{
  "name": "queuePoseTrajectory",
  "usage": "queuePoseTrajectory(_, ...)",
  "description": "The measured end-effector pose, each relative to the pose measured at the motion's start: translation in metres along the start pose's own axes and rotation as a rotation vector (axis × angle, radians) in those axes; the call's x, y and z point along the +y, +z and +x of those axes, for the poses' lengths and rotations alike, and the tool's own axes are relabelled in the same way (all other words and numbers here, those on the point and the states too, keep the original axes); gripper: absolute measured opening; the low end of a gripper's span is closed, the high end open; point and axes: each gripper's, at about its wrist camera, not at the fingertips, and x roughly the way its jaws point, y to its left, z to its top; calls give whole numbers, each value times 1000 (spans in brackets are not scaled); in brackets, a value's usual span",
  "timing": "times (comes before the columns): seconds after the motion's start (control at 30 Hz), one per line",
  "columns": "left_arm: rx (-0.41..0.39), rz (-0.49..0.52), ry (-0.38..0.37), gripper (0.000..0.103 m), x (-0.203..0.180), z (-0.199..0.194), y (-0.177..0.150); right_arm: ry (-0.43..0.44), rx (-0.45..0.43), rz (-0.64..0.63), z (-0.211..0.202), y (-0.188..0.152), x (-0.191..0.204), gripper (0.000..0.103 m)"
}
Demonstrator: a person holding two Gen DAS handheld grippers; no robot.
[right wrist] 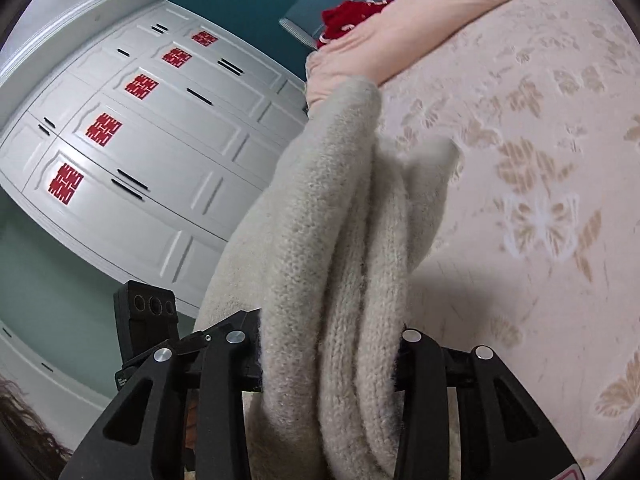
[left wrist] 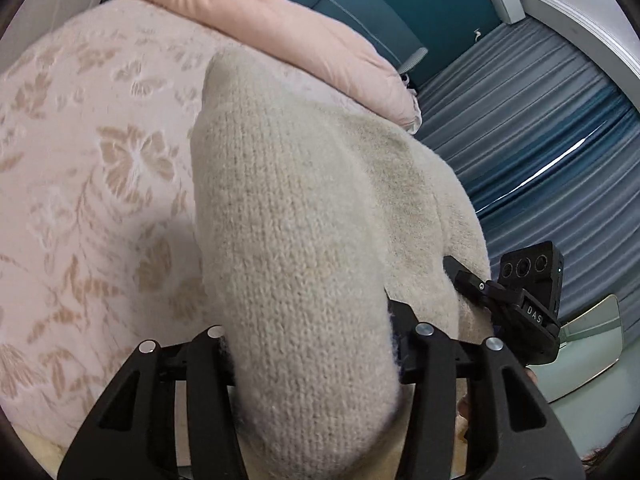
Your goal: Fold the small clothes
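Note:
A cream knitted garment [left wrist: 288,216] hangs bunched between both grippers above the bed. My left gripper [left wrist: 312,344] is shut on one thick fold of it; the knit hides its fingertips. My right gripper [right wrist: 330,344] is shut on several folds of the same garment [right wrist: 340,216], which drape forward over the fingers. The right gripper also shows in the left wrist view [left wrist: 520,300], close at the right, touching the knit. The left gripper's body shows in the right wrist view [right wrist: 148,324] at the left.
The bed has a pink floral cover [left wrist: 88,168] [right wrist: 532,168]. A pink duvet [left wrist: 280,32] [right wrist: 420,12] lies along its far side with a red item [right wrist: 348,16] behind. Blue curtains [left wrist: 540,140] and a white wardrobe [right wrist: 152,140] flank the bed.

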Motion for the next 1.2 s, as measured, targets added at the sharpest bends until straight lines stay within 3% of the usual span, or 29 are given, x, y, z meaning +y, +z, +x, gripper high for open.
queuePoseTrajectory(0.03, -8, 14, 17, 54, -3, -1, 8, -31, -1, -4, 6, 3, -5, 46)
queuePoseTrajectory(0.1, -16, 50, 116, 80, 4, 9, 16, -160, 5, -25, 29, 3, -27, 58)
queuePoseTrajectory(0.17, -30, 89, 295, 93, 21, 31, 15, -414, 18, -45, 40, -3, -61, 58)
queuePoseTrajectory(0.2, -6, 93, 374, 92, 36, 43, 11, -497, 27, -26, 38, -11, -73, 51)
queuePoseTrajectory(0.23, 38, 77, 446, 89, 51, 50, 7, -447, 20, 7, 28, -15, -77, 39)
queuePoseTrajectory(0.27, 61, 44, 472, 79, 62, 47, 2, -352, -2, 33, 17, -20, -76, 20)
queuePoseTrajectory(0.37, 13, -4, 381, 77, 60, 21, -16, -258, -5, -35, 7, -34, -46, 16)
queuePoseTrajectory(0.47, -14, 42, 334, 78, 35, 23, -33, -207, 101, -94, 41, -52, -30, 15)
queuePoseTrajectory(0.53, 20, 76, 367, 78, 26, 53, -36, -323, 205, -147, 79, -64, -46, 9)
queuePoseTrajectory(0.57, 58, 94, 416, 78, 29, 72, -39, -423, 243, -159, 97, -69, -66, 5)
queuePoseTrajectory(0.6, 94, 105, 469, 77, 39, 90, -44, -461, 270, -123, 106, -72, -87, 0)
queuePoseTrajectory(0.67, 161, 105, 556, 74, 60, 114, -57, -393, 234, -7, 97, -65, -96, 0)
queuePoseTrajectory(0.77, 116, 91, 531, 74, 63, 101, -56, -439, 178, -160, 77, -65, -51, 0)
queuePoseTrajectory(0.87, 120, 83, 541, 75, 65, 102, -56, -573, 267, -232, 103, -80, -68, 0)
queuePoseTrajectory(0.9, 125, 73, 542, 75, 66, 104, -57, -567, 269, -205, 104, -82, -73, 0)
queuePoseTrajectory(1.03, 111, 111, 592, 74, 49, 97, -56, -553, 163, -204, 73, -75, -35, 1)
queuePoseTrajectory(1.17, 70, 135, 618, 86, 25, 77, -62, -629, 77, -250, 45, -92, -6, 9)
queuePoseTrajectory(1.2, 60, 136, 619, 89, 19, 72, -65, -657, 66, -241, 38, -97, -4, 15)
